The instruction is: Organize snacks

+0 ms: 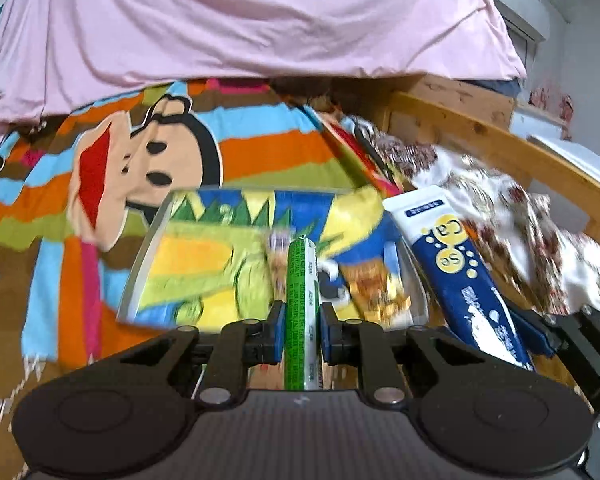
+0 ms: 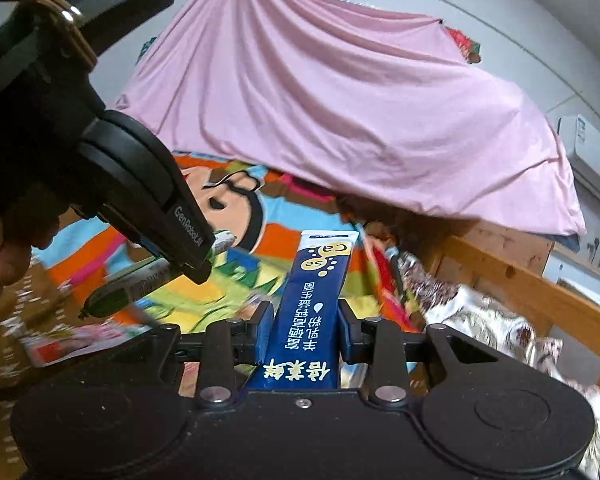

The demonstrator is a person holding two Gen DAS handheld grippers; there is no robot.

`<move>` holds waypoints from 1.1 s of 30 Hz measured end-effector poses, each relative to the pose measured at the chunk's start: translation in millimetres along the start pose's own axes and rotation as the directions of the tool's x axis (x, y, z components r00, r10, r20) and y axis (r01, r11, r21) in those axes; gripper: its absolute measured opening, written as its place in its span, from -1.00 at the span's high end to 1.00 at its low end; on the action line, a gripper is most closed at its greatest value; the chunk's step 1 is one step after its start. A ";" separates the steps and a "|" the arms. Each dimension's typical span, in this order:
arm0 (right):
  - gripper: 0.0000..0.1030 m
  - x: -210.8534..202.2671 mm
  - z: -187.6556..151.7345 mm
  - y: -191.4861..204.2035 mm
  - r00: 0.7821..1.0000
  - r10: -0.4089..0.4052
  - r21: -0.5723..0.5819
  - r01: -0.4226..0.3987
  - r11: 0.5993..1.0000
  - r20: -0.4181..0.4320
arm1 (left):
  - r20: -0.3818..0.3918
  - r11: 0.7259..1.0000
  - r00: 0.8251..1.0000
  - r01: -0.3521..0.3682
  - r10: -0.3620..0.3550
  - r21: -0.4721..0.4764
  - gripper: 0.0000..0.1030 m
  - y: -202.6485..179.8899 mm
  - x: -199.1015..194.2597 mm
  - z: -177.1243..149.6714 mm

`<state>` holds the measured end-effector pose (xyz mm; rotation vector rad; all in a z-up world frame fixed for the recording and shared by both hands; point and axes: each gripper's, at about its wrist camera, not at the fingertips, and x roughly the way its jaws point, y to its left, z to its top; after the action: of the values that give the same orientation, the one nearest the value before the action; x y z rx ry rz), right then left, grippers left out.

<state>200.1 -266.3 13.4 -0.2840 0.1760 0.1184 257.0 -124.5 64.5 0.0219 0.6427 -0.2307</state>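
Left gripper (image 1: pixel 300 330) clamps one green stick (image 1: pixel 301 304), right gripper (image 2: pixel 303 330) one blue sachet (image 2: pixel 314 304); both lie lengthwise along fingers, pointing forward

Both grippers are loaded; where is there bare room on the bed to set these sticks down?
Free: the striped cartoon blanket left of the clear tray, up to the pink sheet. Crowded: the tray, full of snack packs, and the floral packets right of it by the wooden rail.

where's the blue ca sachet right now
The blue sachet is clamped upright in the right gripper, above the cartoon blanket; in the left wrist view it sits right of the green stick.
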 end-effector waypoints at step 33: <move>0.31 152.9 -59.5 -38.9 0.978 0.039 0.312 0.027 0.950 -0.204 | -0.044 0.994 0.997 -0.073 0.070 -0.079 0.63 -25.9 197.2 36.2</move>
<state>345.8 -306.6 -61.3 0.0228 0.3995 0.0647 425.7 -193.7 -22.7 -0.0277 0.6901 -0.1351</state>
